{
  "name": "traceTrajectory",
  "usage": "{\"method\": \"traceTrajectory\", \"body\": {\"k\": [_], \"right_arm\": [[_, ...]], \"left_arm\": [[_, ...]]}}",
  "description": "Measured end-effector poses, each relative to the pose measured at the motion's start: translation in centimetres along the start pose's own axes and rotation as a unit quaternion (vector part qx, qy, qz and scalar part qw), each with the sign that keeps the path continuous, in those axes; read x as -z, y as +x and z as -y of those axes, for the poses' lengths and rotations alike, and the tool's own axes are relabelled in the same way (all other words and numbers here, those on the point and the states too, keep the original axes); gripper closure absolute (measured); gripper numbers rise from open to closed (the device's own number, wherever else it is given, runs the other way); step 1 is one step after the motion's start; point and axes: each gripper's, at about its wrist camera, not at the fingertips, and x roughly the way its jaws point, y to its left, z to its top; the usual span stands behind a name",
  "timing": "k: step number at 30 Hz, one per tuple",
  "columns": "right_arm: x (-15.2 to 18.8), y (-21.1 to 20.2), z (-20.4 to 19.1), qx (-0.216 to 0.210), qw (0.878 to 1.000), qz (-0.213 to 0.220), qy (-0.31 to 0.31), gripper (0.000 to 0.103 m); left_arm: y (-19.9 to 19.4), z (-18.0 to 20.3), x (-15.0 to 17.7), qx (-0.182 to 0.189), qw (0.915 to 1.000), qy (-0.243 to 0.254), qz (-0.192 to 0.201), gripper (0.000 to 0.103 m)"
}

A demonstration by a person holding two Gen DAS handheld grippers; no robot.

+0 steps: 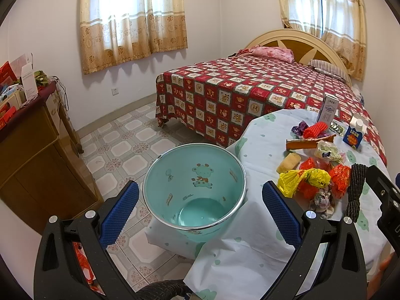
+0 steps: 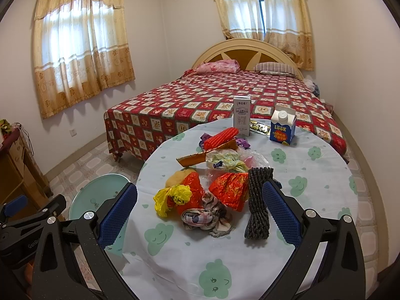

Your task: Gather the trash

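Note:
A heap of trash lies on the round table [image 2: 312, 187]: a yellow bag [image 2: 172, 197], red foil wrappers [image 2: 230, 190], a crumpled cloth [image 2: 207, 216], a dark rope bundle [image 2: 258, 202], a red foam net [image 2: 221, 135], and two cartons [image 2: 282, 128]. My right gripper [image 2: 200, 207] hangs open just above the near side of the heap, empty. A teal bin [image 1: 195, 185] stands on the floor by the table's left edge. My left gripper [image 1: 200, 207] is open over the bin's mouth, holding nothing.
A bed [image 1: 262, 95] with a red checked cover fills the back right. A wooden cabinet [image 1: 32, 155] with clutter on top stands at the left wall. Tiled floor [image 1: 120, 145] lies between them. A dark wicker chair edge [image 1: 162, 290] shows at the bottom.

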Motion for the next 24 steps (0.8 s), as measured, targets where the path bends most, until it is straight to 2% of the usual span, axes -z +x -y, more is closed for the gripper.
{"method": "traceTrajectory", "body": {"k": [14,24], "right_arm": [[-0.2,0.4,0.2,0.002,1.000,-0.005,0.004,0.005],[0.3,1.8,0.8,0.001,1.000,-0.016,0.009,0.005]], "left_arm": [[0.0,0.0,0.2,-0.001,1.0000,0.002,0.000,0.006],[1.2,0.4,0.8,-0.003,0.9999,0.007,-0.016,0.006]]}}
